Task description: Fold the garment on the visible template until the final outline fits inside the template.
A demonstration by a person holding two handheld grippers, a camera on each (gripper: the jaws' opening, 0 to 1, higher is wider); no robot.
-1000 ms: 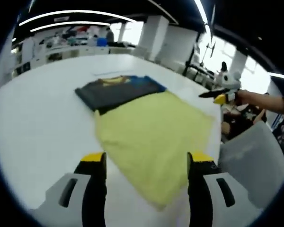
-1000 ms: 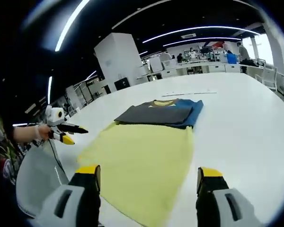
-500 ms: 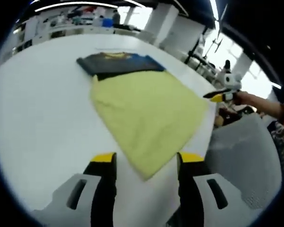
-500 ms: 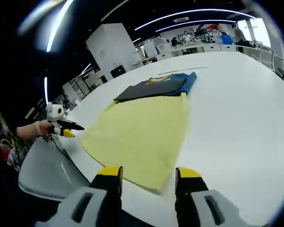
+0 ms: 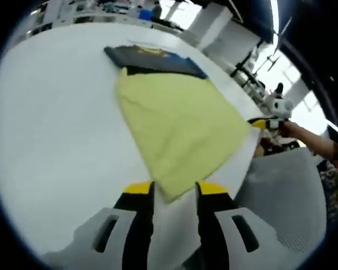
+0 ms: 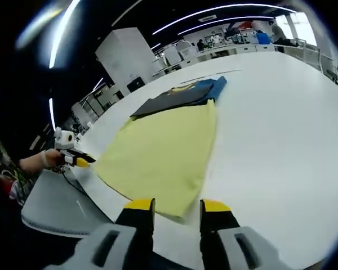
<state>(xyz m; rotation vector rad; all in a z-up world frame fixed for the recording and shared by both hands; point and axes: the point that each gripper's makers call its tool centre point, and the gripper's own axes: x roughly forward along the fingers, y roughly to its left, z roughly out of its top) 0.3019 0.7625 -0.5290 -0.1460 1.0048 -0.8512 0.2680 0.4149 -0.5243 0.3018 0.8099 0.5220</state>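
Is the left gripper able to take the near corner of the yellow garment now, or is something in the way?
Probably yes. The left gripper has its jaws on either side of the yellow garment corner, and nothing lies between them on the white table.

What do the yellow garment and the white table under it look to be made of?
The flat yellow garment looks like soft knit cotton or a similar fabric: matte, no shine, lying limp with a thin, slightly wavy edge. The broad white table looks like smooth laminate or painted board, with an even, faintly glossy finish and no visible grain. Neither can be confirmed from looks alone.
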